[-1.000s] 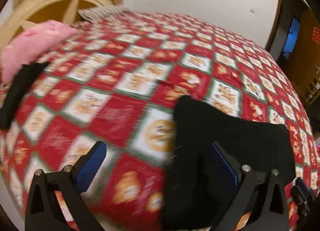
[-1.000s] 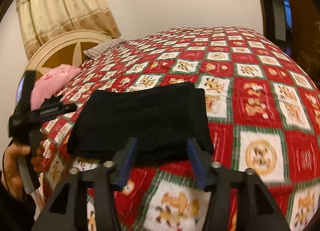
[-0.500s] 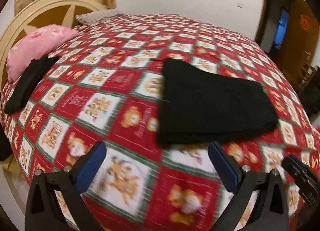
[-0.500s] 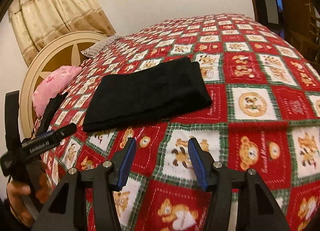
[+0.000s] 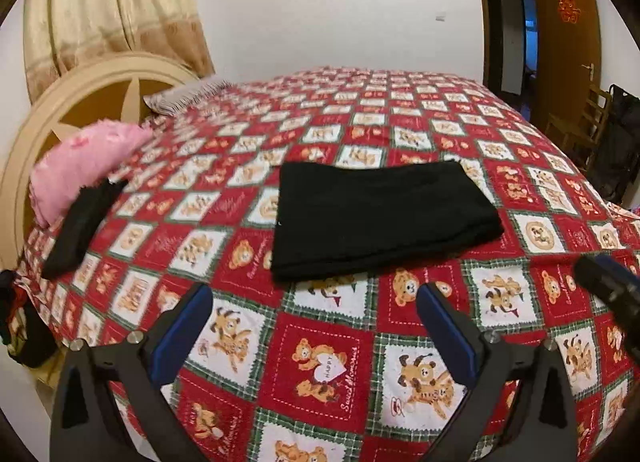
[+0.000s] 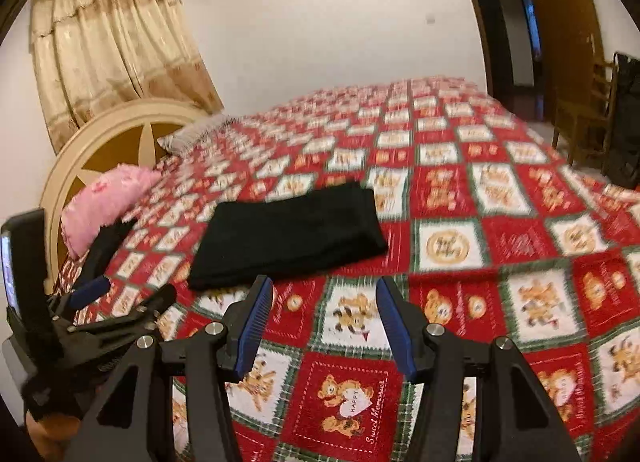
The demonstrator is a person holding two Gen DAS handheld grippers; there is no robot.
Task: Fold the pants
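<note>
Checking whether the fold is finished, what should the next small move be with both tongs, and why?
Probably just draw both tongs clear and stop. The black pants already lie as a compact folded rectangle on the teddy-bear bedspread, edges fairly even. The left tongs and right tongs both stand open and empty, short of the cloth, so nothing seems left to grip.

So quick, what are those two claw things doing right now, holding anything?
Left gripper: open, holding nothing.
Right gripper: open, holding nothing.
The folded black pants lie untouched on the bed.
</note>
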